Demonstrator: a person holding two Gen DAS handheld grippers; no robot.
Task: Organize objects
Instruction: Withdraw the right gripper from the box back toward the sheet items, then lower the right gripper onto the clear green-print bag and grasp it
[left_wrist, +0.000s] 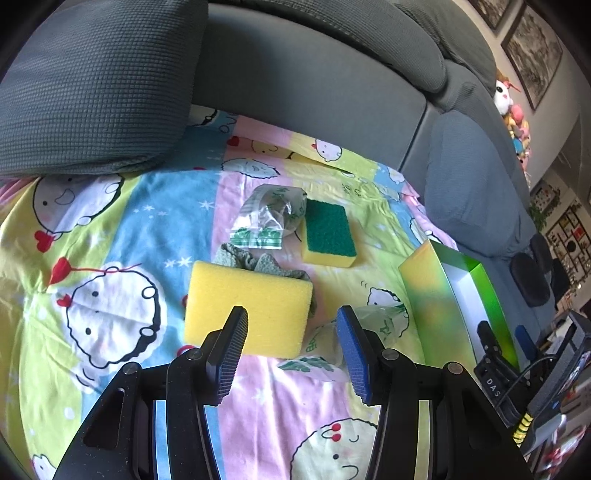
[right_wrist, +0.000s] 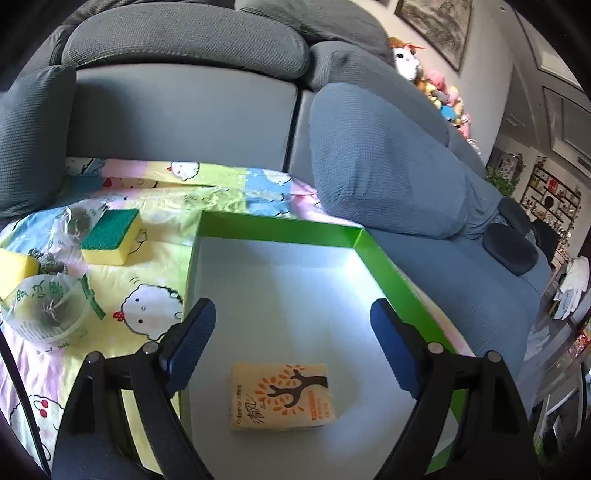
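On the cartoon bedsheet lie a plain yellow sponge (left_wrist: 255, 302), a green-topped yellow sponge (left_wrist: 327, 230), a crumpled grey-green cloth (left_wrist: 258, 262) and two clear plastic bags (left_wrist: 267, 218) (left_wrist: 369, 325). My left gripper (left_wrist: 293, 332) hovers open over the plain sponge's near right corner, gripping nothing. A green box (right_wrist: 280, 230) with a white floor lies to the right of these things. A yellow tissue pack (right_wrist: 282, 397) with a tree print rests flat inside it. My right gripper (right_wrist: 291, 310) stands wide open above the box, and the pack lies below it, untouched. The green-topped sponge (right_wrist: 110, 236) and one plastic bag (right_wrist: 48, 310) show at the left of the right wrist view.
A dark grey pillow (left_wrist: 92, 85) lies at the far left of the sheet and the sofa back (left_wrist: 314, 85) runs behind it. A blue-grey cushion (right_wrist: 384, 166) presses against the box's far right corner. Plush toys (right_wrist: 439, 88) sit at the sofa's far end.
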